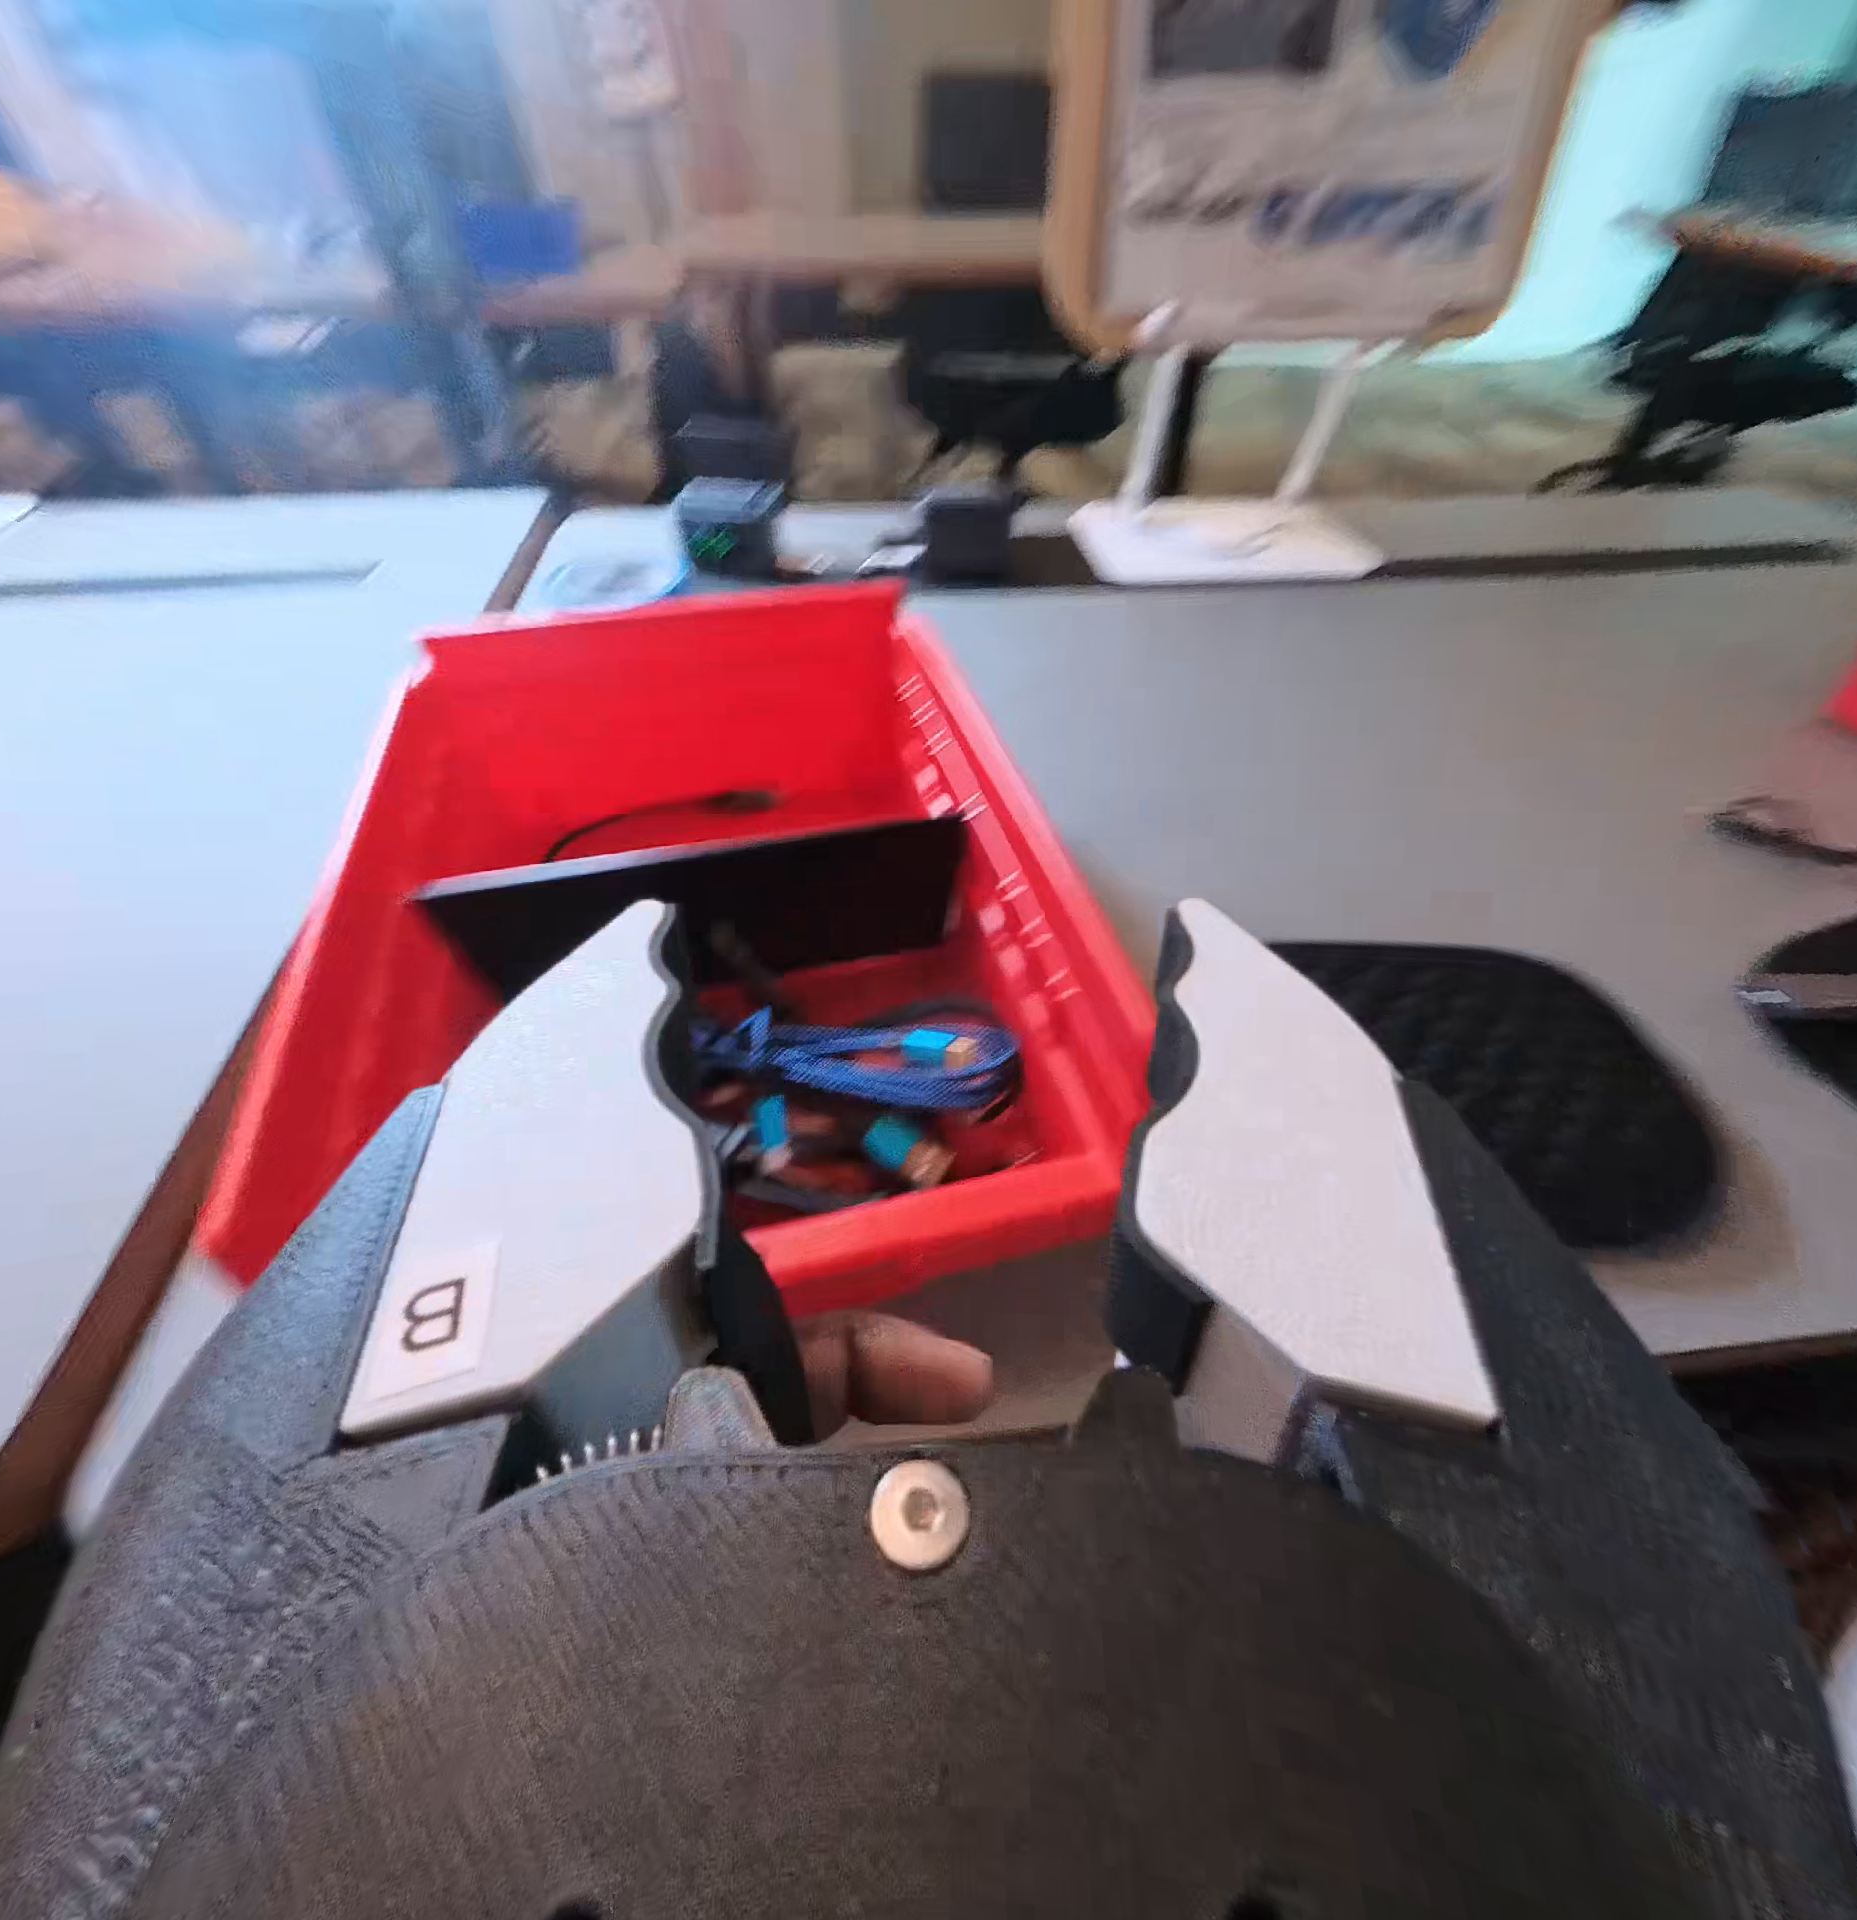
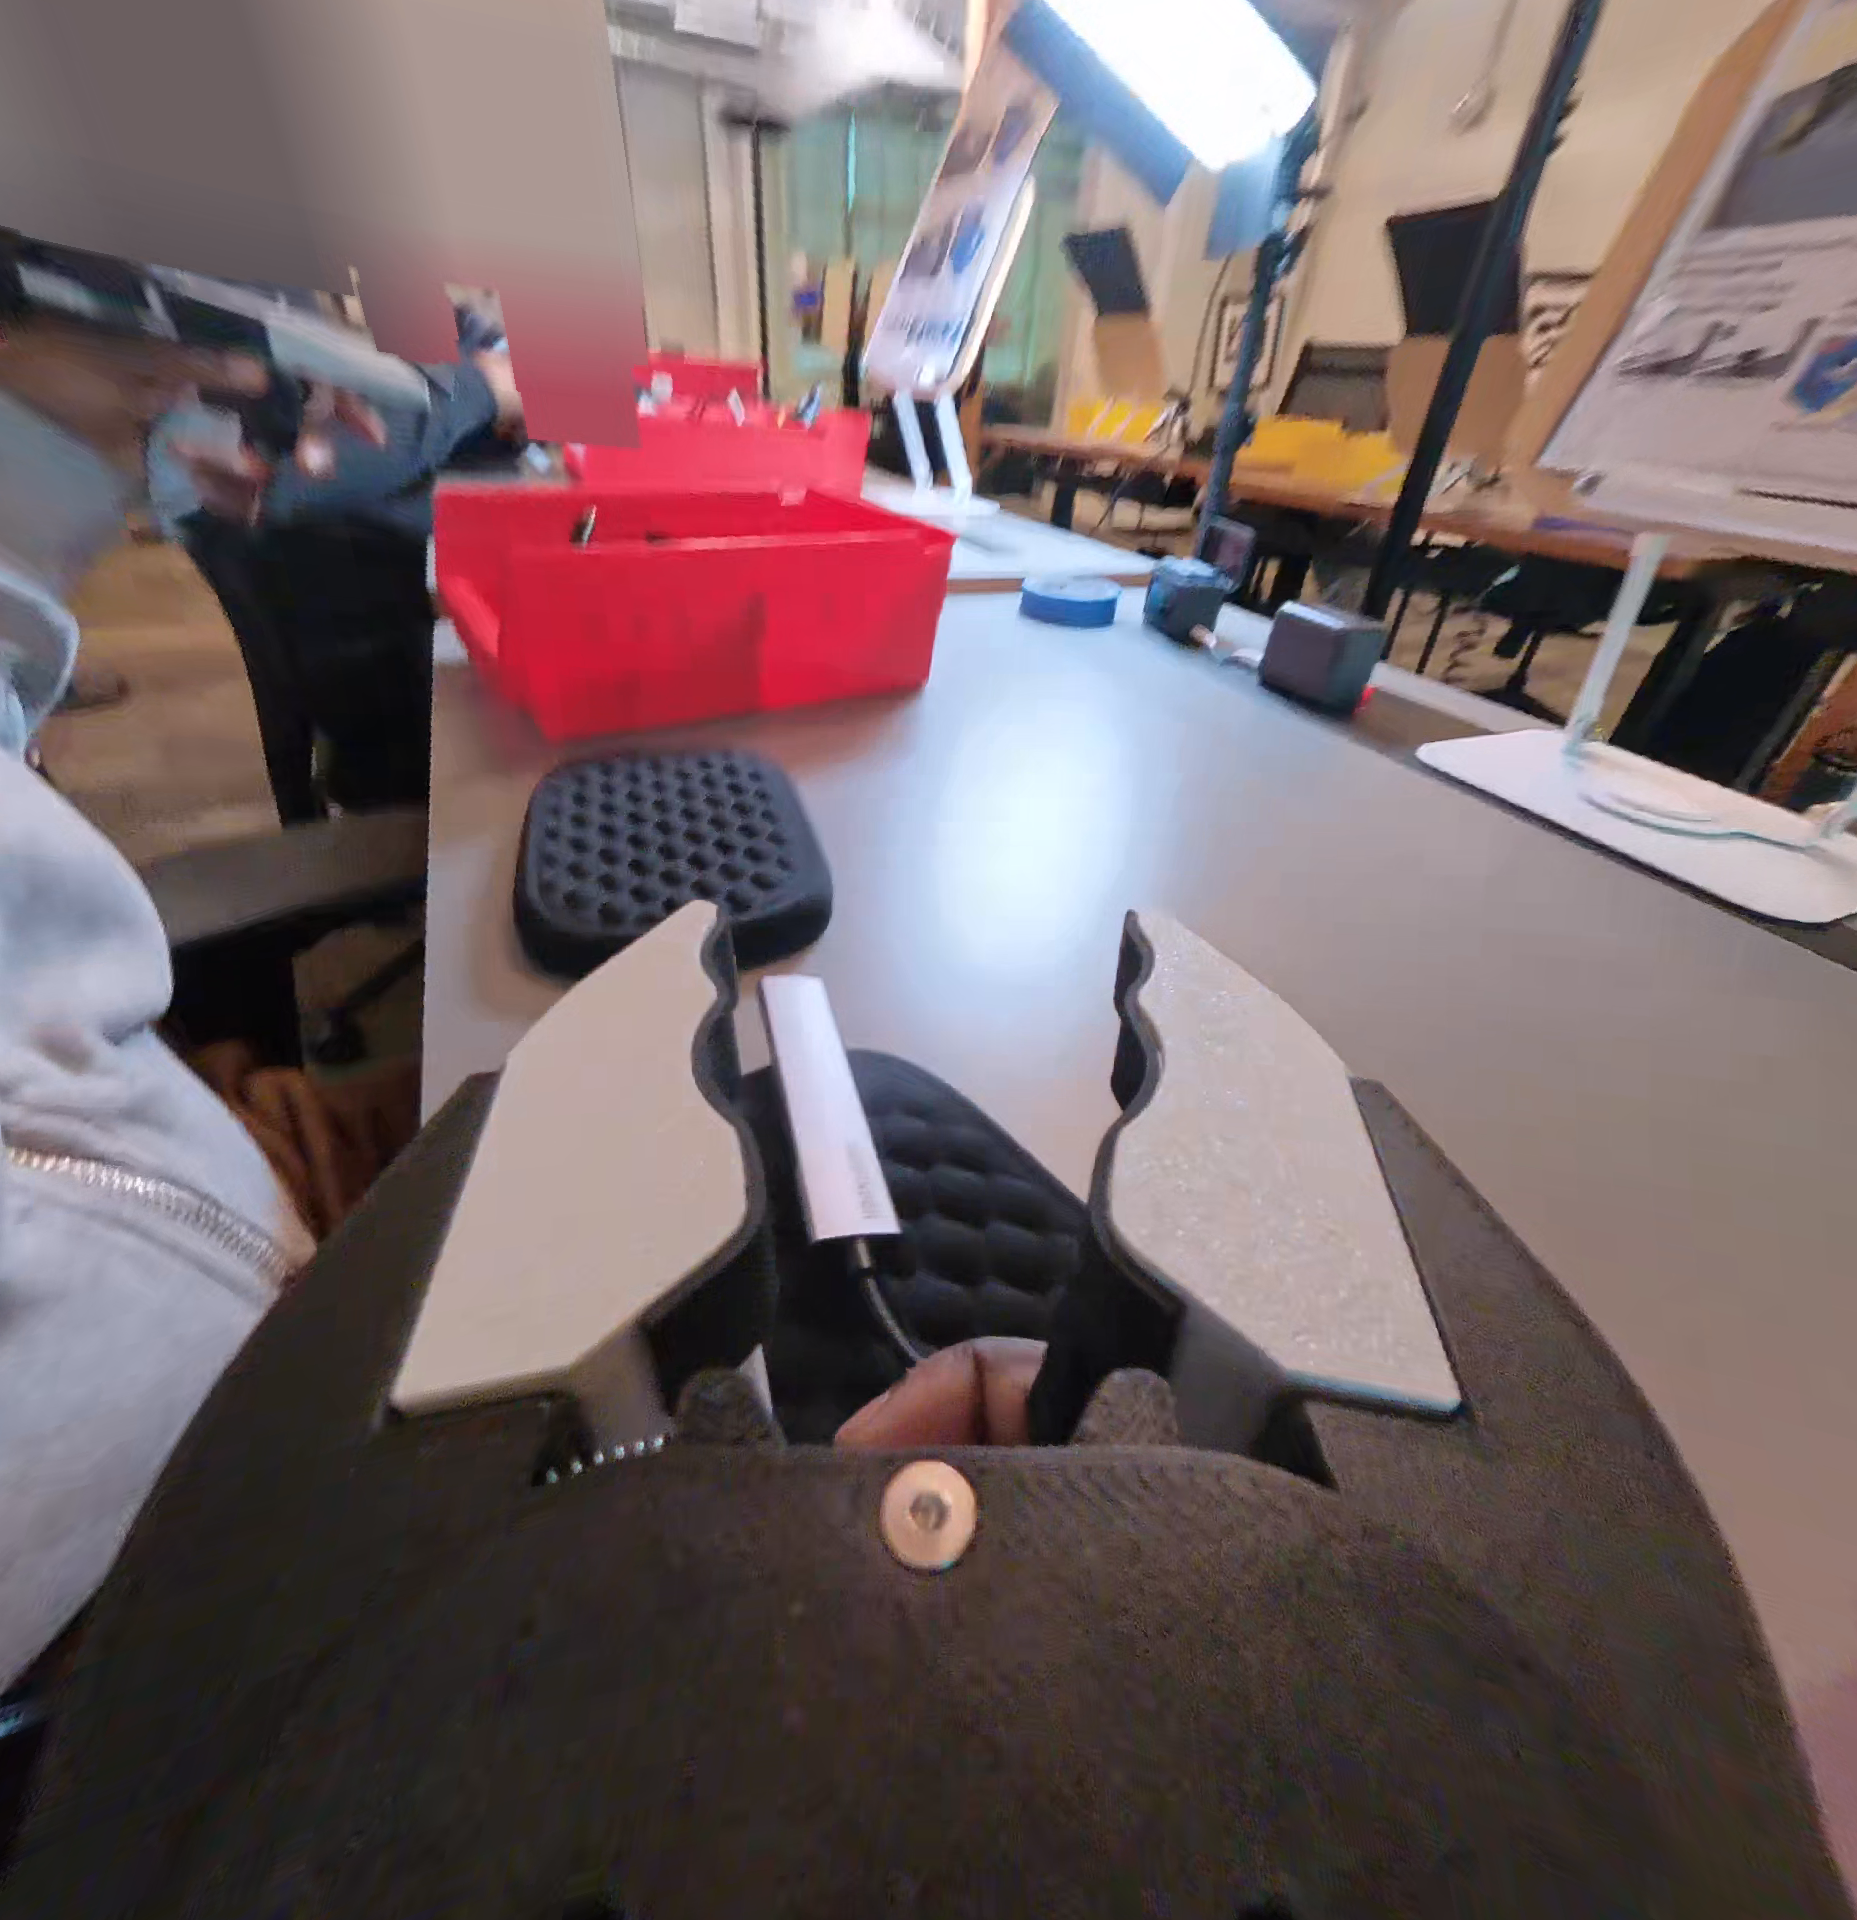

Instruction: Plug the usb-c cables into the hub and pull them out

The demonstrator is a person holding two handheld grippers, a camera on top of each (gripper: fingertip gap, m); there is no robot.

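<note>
In the left wrist view, a red bin stands on the grey table with a tangle of blue usb-c cables in its near compartment, behind a black divider. My left gripper is open and empty above the bin's near end. In the right wrist view, a slim silver hub with a black lead lies on a black padded mat. My right gripper is open and empty, with the hub between its fingers near the left finger.
A second black honeycomb pad lies between the hub's mat and the red bin. Blue tape roll, small black boxes and a white sign stand base sit along the far edge. A person in a grey jacket is at the left. My right fingertips sit around 45 cm from my left ones.
</note>
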